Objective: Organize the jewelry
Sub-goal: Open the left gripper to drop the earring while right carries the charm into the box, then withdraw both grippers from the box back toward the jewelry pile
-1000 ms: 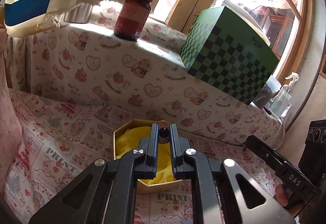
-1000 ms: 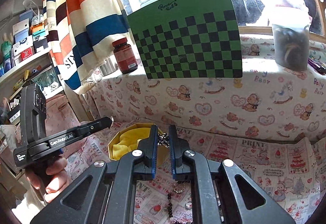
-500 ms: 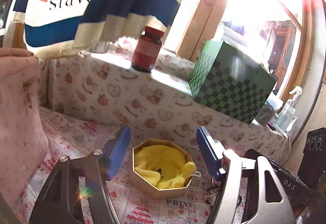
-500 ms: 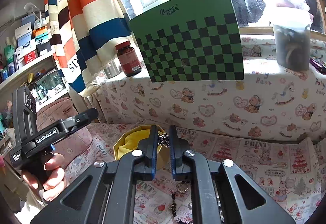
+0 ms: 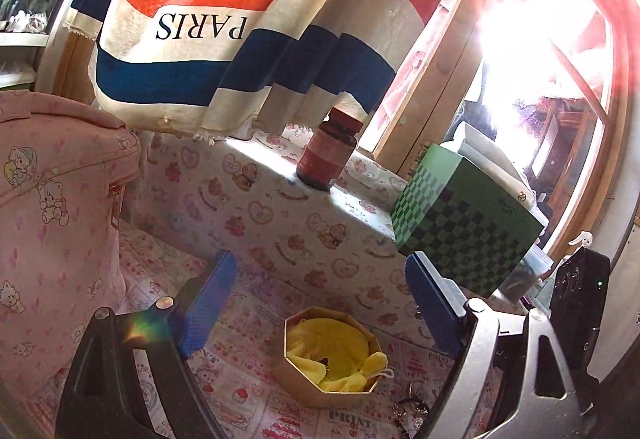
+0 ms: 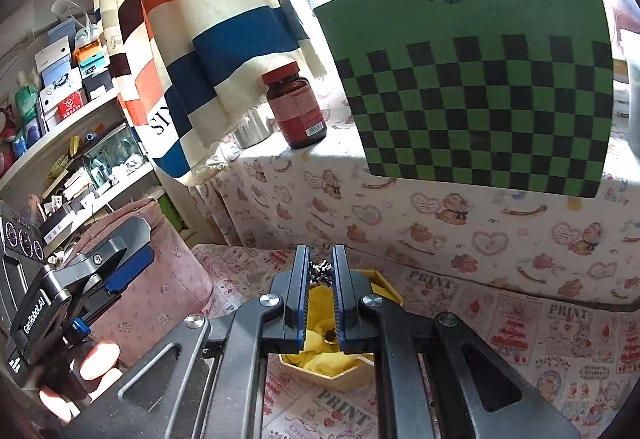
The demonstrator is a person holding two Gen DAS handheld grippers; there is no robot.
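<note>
- Left gripper (image 5: 320, 307): fingers spread wide, nothing between them; a second ago pressed together on a small ring-like piece just above the box. Raised and drawn back since then, box now lower and farther off in its view.
- Octagonal box (image 5: 298, 373): gold-walled, yellow cloth (image 5: 328, 345) bunched inside, standing on the printed tablecloth (image 5: 256, 391) below the draped ledge.
- Small dark piece (image 5: 325, 360): lying on the yellow cloth inside the box; judged to be the item just released, so one piece counted as stowed.
- Right gripper (image 6: 320, 271): fingers pressed nearly together, pinching a chain (image 6: 320, 268) of dark and silvery links at the tips; held over the box, chain not yet lowered in.
- Loose jewelry (image 5: 410, 405): beads and a ring on the tablecloth just beside the box, still outside it.
- Judgement: chain next in line for the box; snagging on the cloth or trailing over the rim the likely fault.
- Red jar (image 6: 296, 105), green checkered box (image 6: 472, 87): on the ledge, untouched.
</note>
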